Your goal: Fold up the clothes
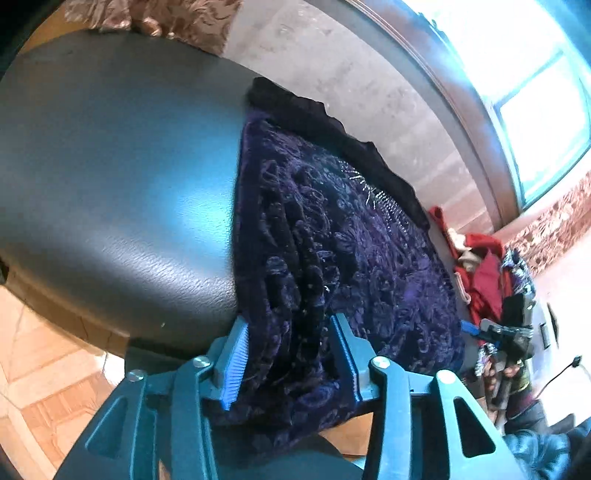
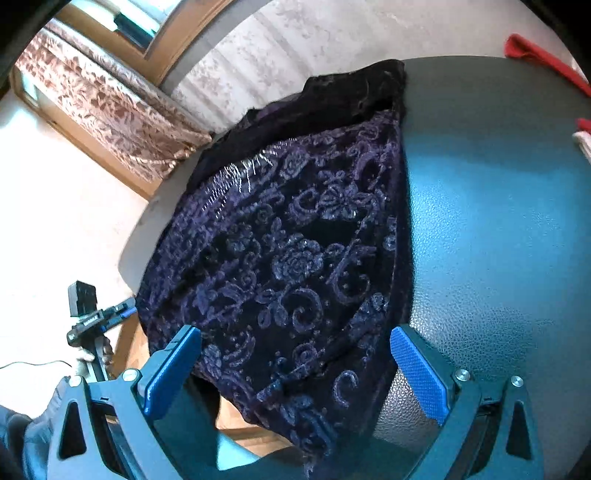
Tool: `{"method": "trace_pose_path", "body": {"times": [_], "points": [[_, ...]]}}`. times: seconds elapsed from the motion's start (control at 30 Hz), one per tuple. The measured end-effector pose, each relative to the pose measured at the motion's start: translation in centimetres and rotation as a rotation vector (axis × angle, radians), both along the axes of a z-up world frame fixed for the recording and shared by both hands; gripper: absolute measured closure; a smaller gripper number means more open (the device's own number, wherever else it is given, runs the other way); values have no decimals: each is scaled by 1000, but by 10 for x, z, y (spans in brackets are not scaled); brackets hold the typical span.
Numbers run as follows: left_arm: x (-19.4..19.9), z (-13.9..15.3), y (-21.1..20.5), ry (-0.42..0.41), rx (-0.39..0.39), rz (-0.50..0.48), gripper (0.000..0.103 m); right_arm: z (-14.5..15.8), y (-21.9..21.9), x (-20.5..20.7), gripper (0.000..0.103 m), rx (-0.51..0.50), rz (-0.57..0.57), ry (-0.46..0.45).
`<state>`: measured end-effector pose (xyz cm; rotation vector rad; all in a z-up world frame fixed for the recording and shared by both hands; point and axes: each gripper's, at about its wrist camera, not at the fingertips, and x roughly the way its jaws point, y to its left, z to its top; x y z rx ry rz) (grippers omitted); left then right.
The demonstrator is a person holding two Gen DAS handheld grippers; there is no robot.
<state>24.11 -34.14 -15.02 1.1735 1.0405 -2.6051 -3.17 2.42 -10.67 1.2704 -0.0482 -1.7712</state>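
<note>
At the far left of the left wrist view, bare black leather-grain table top [image 1: 122,177] fills most of the picture, with tan floor tiles [image 1: 48,387] below its edge and a floral curtain [image 1: 166,18] beyond its far side. To the right of that bare stretch lies the purple velvet garment [image 1: 332,240], embossed with flower scrolls, folded into a thick layered pad with a black lining edge [image 1: 325,122] showing along its far side; its near edge hangs over the table rim. The left gripper [image 1: 291,365] straddles that overhanging fold: the jaws stand spread, the cloth bulges between the blue pads, and the right-hand pad appears not to press on it. Further right sit a heap of red clothes [image 1: 480,266] on the table and a bright window [image 1: 535,110] above. In the right wrist view, the left gripper [image 2: 123,312] appears small at the left edge beside the garment's corner, held by a hand whose fingers are mostly hidden. The same garment [image 2: 295,240] lies in the middle, and the right gripper [image 2: 295,369] is spread wide, its pads on either side of the near hem without touching it. Bare table [image 2: 498,221] follows to the right, and a red cloth [image 2: 543,55] lies at the far right corner.
</note>
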Motion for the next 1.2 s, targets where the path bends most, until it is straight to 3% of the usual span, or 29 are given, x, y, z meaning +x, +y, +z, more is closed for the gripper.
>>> {"method": "trace_pose_path", "body": {"times": [0.07,0.1,0.23,0.3,0.4,0.53,0.73,0.8,0.87,1.0,1.13,1.17,1.2], "points": [[-6,5,3,-51,-79,-18,83,-1,-5,3,0,30,22,25],[-2,12,-2,-22,-57,-9,100,-1,-6,5,0,46,35,42],[23,37,-33,133,80,42,97,-1,-3,6,0,88,59,78],[25,26,-37,66,57,53,92,-2,2,3,0,73,58,68],[24,-10,-34,-1,115,48,79,-2,11,2,0,28,60,72],[31,-23,-17,85,148,25,55,-2,22,9,0,-11,33,109],[6,-25,14,42,48,-137,46,15,47,2,2,-14,-45,62],[-7,-36,27,-13,22,-181,42,12,61,0,2,-25,-76,60],[-20,-46,40,-72,-7,-225,43,6,69,2,6,-63,-98,42],[-26,-42,52,-33,59,-284,49,0,71,11,12,-151,-80,-5],[-10,-27,38,93,184,-266,51,-4,53,22,13,-190,18,-35],[-8,-26,33,126,212,-255,51,-5,50,23,16,-211,42,-62],[-9,-25,30,144,228,-244,50,-9,48,23,28,-222,61,-93]]}}
